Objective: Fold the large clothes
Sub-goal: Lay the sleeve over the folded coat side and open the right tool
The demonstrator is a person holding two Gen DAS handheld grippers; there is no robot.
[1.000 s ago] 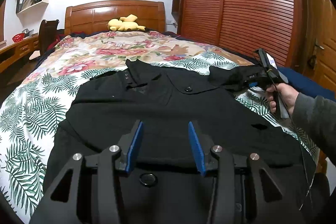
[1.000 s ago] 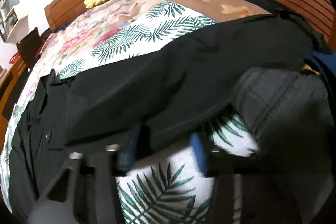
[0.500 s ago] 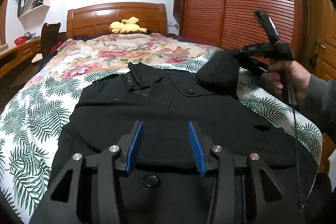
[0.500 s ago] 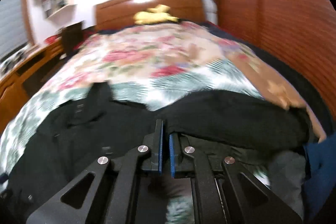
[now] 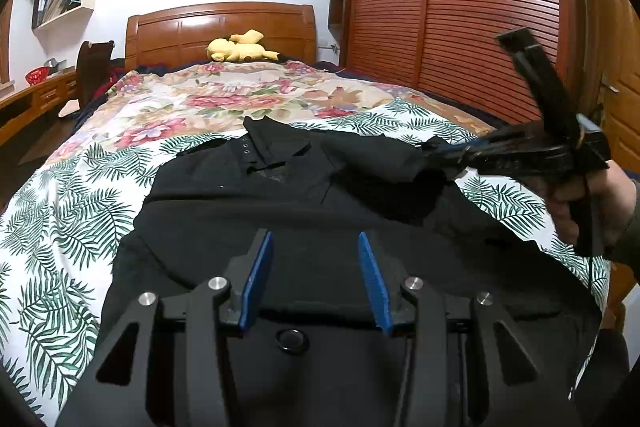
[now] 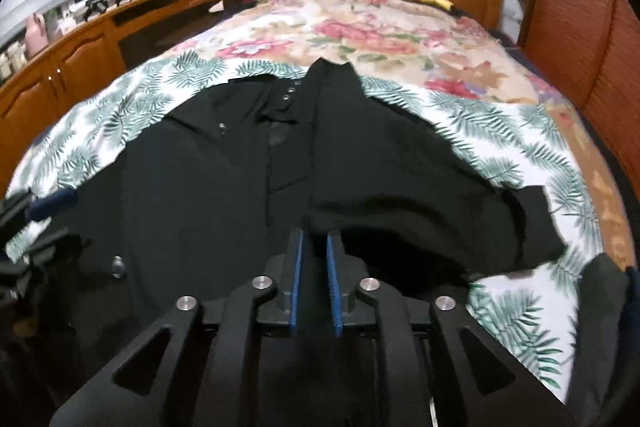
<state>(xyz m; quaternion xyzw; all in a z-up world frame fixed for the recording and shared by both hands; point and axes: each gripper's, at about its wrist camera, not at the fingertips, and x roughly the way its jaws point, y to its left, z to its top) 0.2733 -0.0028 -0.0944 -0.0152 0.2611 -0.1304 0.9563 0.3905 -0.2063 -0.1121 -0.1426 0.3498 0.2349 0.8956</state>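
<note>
- So, large black collared button-front garment (image 5: 280,211) lies spread flat on the leaf-and-flower print bedspread (image 5: 72,211), collar toward the wooden headboard (image 5: 220,27) — laid out face up, likely so its sleeves can be folded in over the body.
- Right gripper (image 6: 314,247) has the end of the garment's black sleeve (image 6: 400,187) between its blue pads (image 6: 296,275); jaws narrow, and they have just been opening a little with the cloth between them. Whether the pads press the fabric or are letting go, I cannot tell.
- In the left wrist view that sleeve is carried across above the chest area, seemingly to drop it on the body panel.
- Left gripper (image 5: 316,251) hovers low over the garment's lower front, jaws partly apart, nothing between the pads — probably waiting, or ready to pin the hem.
- Garment sits directly ahead of and below both tools; hem end nearest, collar farthest.
- Yellow plush toy (image 5: 240,51) by the headboard, well apart, not involved.
</note>
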